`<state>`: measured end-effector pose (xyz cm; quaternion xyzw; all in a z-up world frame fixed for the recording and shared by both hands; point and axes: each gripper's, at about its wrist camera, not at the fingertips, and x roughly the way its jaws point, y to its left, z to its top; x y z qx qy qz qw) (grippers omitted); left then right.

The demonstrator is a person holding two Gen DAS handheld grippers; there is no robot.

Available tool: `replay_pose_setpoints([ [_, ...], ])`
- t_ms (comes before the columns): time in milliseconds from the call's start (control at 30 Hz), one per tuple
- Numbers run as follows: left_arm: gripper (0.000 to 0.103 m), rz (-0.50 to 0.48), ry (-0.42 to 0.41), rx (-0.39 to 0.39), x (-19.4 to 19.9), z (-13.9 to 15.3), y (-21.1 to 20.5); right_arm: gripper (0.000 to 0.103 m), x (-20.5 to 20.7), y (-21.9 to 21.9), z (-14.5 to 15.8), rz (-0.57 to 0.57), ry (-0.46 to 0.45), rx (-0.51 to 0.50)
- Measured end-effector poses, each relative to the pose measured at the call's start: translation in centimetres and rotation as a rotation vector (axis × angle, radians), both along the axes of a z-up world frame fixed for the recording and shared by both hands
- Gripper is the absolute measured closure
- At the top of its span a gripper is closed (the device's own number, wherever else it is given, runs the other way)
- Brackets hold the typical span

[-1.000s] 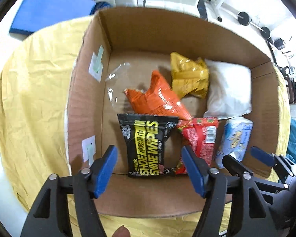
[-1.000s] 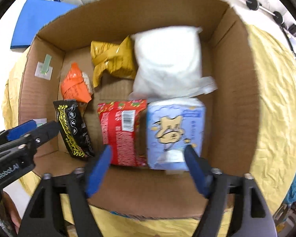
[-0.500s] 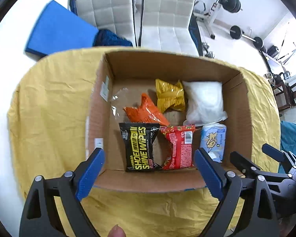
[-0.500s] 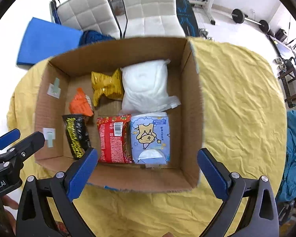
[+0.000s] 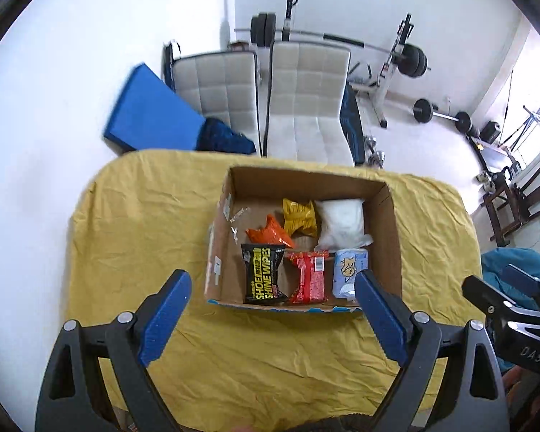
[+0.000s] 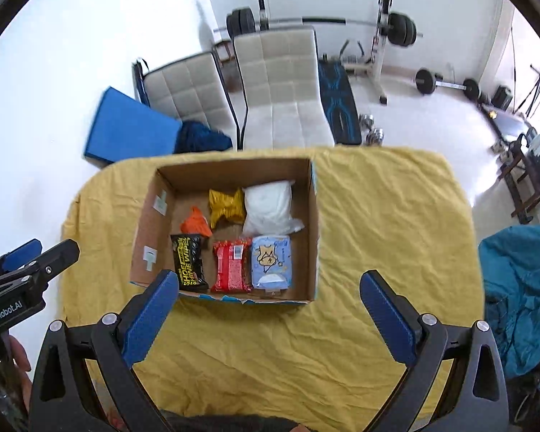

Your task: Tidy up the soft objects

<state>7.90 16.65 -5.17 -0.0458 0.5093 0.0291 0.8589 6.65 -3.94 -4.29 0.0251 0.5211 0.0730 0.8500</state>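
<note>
A: Left wrist cam? 
B: High, well back, angled down over the desk (image 5: pixel 133 223); cardboard box (image 5: pixel 392 237) dead ahead.
A: Right?
B: Same height and tilt, box (image 6: pixel 315 230) left of centre. Both share box, desk (image 6: pixel 385 223), chairs behind.

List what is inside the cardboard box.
The box holds six packs: black wipes, red packet, blue tissues in front; orange bag, yellow bag, white bag behind. Anything beneath them is hidden.
</note>
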Motion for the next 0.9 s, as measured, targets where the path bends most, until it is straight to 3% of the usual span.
replay_pose_setpoints([
  [267, 0.010, 0.000, -0.069, 0.016, -3.3, 4.7, -1.3, 0.001, -3.7, -0.4, 5.7, 0.027, -0.056, -0.004],
  [467, 0.010, -0.006, -0.071, 0.036, -4.7, 5.7, -2.1, 0.001, -5.7, -0.6, 8.1, 0.025, -0.092, -0.017],
  [900, 0.010, -0.003, -0.061, 0.027, -5.7, 5.7, -3.0, 0.001, -6.5, -0.7, 9.1, 0.019, -0.106, -0.034],
])
